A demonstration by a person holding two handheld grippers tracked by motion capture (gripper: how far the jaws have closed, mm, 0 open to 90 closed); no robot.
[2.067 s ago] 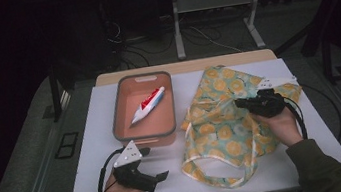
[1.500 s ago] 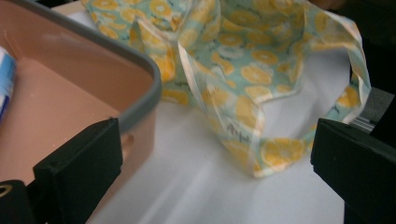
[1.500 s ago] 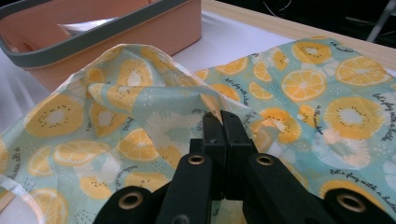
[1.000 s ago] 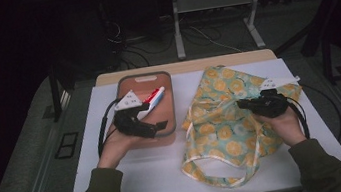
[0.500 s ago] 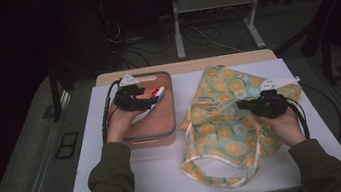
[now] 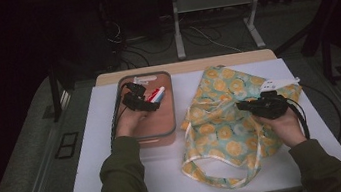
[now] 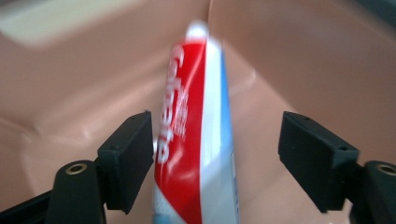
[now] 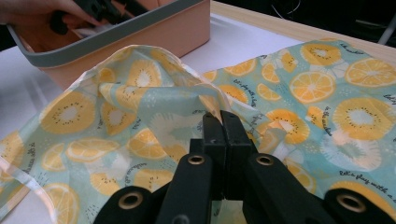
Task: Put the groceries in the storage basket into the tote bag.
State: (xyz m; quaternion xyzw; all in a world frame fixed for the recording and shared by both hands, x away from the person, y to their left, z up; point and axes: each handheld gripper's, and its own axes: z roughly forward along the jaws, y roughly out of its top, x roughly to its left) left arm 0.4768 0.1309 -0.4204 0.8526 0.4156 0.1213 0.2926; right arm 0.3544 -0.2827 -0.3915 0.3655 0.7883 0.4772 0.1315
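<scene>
The left gripper point(image 6: 152, 103) is down in the pink tray point(image 6: 171, 126), left of centre in the high view. Its jaws have just been closing and stand partly open around the toothpaste tube point(image 7: 196, 135), one pad touching, the other apart. The right gripper point(image 8: 222, 122) is pinched shut on the fruit-print bag point(image 6: 232, 117), lifting its mouth. I'd worry the off-centre tube swivels or squirts aside as the jaws close, or the thin fabric slips free.

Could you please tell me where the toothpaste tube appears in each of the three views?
High view: toothpaste tube in the pink tray, upper left.
Left gripper view: centre, between the left gripper's open jaws.
Right gripper view: I cannot make it out.
Shared landmark: the tray.
</scene>
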